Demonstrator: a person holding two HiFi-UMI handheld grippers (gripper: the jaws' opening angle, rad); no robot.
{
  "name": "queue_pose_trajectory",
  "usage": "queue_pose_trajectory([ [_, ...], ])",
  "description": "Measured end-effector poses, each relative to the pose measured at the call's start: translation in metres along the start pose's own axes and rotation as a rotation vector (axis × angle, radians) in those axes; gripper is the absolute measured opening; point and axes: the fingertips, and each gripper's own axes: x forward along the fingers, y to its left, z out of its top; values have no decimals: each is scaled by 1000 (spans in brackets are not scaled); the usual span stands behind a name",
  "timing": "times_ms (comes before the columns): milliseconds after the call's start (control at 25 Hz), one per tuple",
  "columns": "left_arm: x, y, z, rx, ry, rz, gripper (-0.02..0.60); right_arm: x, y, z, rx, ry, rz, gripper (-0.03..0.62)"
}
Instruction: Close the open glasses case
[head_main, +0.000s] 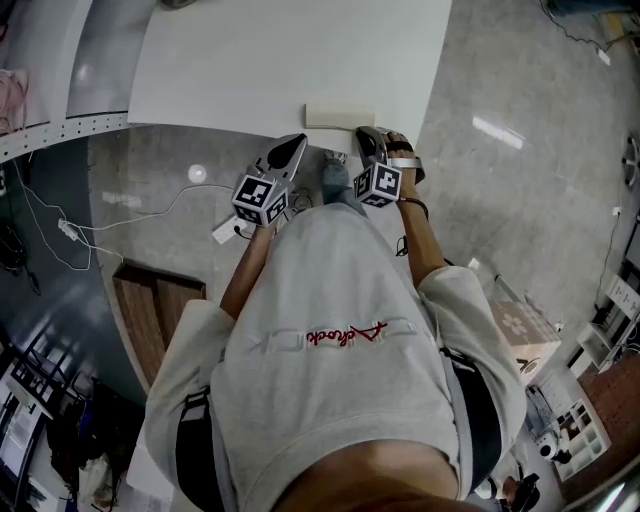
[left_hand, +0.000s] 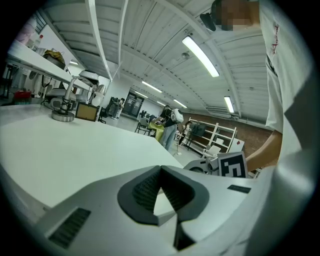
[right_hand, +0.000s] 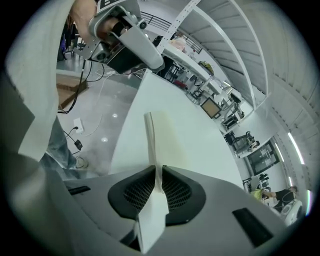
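A cream, flat, rectangular glasses case (head_main: 340, 116) lies on the white desk (head_main: 250, 60), close to the desk's near edge and somewhat toward its right corner. The person stands right at that edge with both tools over it.

The right tool (right_hand: 156, 170) has its jaws brought in on a thin cream flap (right_hand: 151, 145), which runs edge-on between the ribbed pads and out past them on both sides. The pads sit against its two faces, so the flap is gripped. In the head view this tool (head_main: 368, 140) points steeply down at the case's right end.

The left tool (left_hand: 160, 170) has nothing in it. Its jaw tips meet, leaving only a small wedge of bare desk visible behind them. It hangs just off the near edge (head_main: 290, 150), beside the case's left end but apart from it.

The case looks light and the flap thin, probably a stiff board with a soft hinge. A light case is likely to slide on the smooth desk when pushed. The flap's free edge, where the right tool already has it, seems the sensible place to hold, with a light grip so the board does not crease. The empty left tool could steady the case's body at its left end while the flap folds over. Whether a magnet or a catch holds it shut cannot be told.
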Motion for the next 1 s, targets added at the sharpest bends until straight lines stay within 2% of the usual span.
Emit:
queue_pose_trajectory([
  [400,-4,0,2,4,-11,-3,23,0,0,2,26,1,-11,40],
  [840,-8,-12,14,52,-30,-37,23,-24,-21,23,66,-48,-114,23],
  [920,-11,-12,14,59,-28,-39,23,-29,-22,28,100,-67,-127,23],
  [1000,-14,-15,15,69,-33,-46,23,-39,-26,35,191,-108,-146,23],
])
